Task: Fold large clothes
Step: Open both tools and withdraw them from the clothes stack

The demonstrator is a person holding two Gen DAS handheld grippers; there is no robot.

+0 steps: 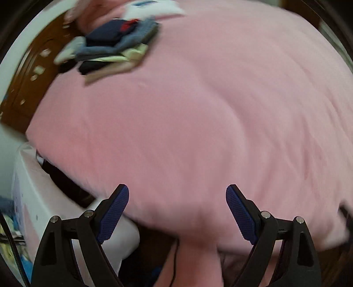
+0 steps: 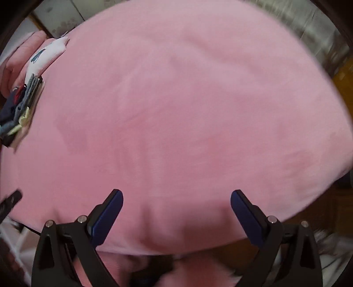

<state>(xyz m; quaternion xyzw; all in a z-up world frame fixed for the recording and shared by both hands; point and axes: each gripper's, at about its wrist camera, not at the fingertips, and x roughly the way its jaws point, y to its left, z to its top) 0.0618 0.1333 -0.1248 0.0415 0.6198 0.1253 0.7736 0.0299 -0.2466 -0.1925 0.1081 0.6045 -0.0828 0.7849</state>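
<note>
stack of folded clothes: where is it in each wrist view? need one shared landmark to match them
Left wrist: the stack of folded clothes sits upper left, on the pink sheet near its edge.
Right wrist: the same stack is squeezed against the far left edge, mid-height, on the pink sheet.
Shared landmark: the white printed cloth just beyond the stack in both views.

whole pink sheet (image 1: 198, 110) motion-smeared, clothes pile (image 1: 117, 46) far left of the gripper just blurry, sheet edges cut off
</note>
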